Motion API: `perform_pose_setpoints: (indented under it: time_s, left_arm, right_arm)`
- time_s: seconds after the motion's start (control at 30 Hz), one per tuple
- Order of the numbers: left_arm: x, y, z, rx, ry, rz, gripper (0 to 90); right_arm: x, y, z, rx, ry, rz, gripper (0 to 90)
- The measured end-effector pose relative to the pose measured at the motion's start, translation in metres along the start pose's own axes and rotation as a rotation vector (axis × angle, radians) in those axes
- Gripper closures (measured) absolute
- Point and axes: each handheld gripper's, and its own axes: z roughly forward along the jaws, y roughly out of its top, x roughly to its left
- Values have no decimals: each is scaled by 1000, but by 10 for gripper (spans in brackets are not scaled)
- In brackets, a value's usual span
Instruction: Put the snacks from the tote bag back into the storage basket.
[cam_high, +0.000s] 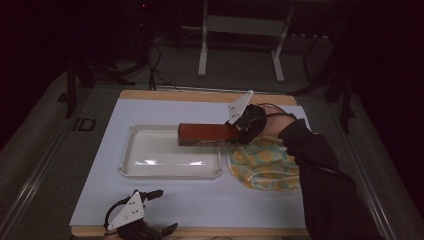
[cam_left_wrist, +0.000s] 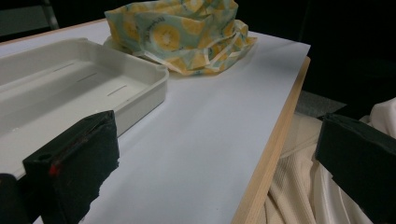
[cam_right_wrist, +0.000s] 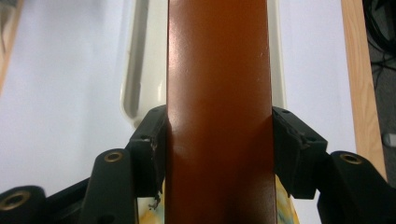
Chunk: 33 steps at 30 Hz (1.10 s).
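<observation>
A long reddish-brown box (cam_high: 205, 134) hangs level over the far right corner of the white tray (cam_high: 150, 170), and my right gripper (cam_high: 239, 131) is shut on its right end. In the right gripper view the box (cam_right_wrist: 218, 112) runs straight up the middle, both black pads pressing its sides, with the tray's rim (cam_right_wrist: 133, 70) beneath it. My left gripper (cam_high: 162, 212) rests at the table's near edge, jaws wide apart with nothing between them; its view looks across the tray (cam_left_wrist: 140, 93) to a yellow patterned cloth (cam_left_wrist: 182, 32).
The crumpled yellow cloth (cam_high: 265, 162) lies just right of the tray, under the person's right sleeve. A pale blue mat (cam_high: 200, 200) covers the wooden table. A cream garment (cam_left_wrist: 303, 186) shows below the table's edge. Dark stands and cables sit beyond the far edge.
</observation>
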Motion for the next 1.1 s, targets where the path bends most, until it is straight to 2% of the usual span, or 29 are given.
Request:
perform_pose_setpoints:
  time_s: [0.23,0.33,0.43,0.53,0.57,0.73,1.1]
  left_arm:
    - [0,0,0,4,-1,7,0]
    - [0,0,0,2,-1,7,0]
    - [0,0,0,-1,-2,7,0]
    - [0,0,-1,0,-3,8,0]
    - [-1,0,-1,-3,-4,7,0]
    - [-1,0,-1,-3,-6,7,0]
    - [0,0,-1,-7,-10,8,0]
  right_arm:
    - [3,14,14,-18,20,-20,431]
    - [3,18,18,-24,26,-13,431]
    - [3,24,29,-42,27,-13,431]
    - [4,26,34,-49,32,-18,431]
    - [5,27,41,-50,27,-16,431]
    - [7,28,54,-57,44,-16,431]
    - [7,21,95,4,62,-2,431]
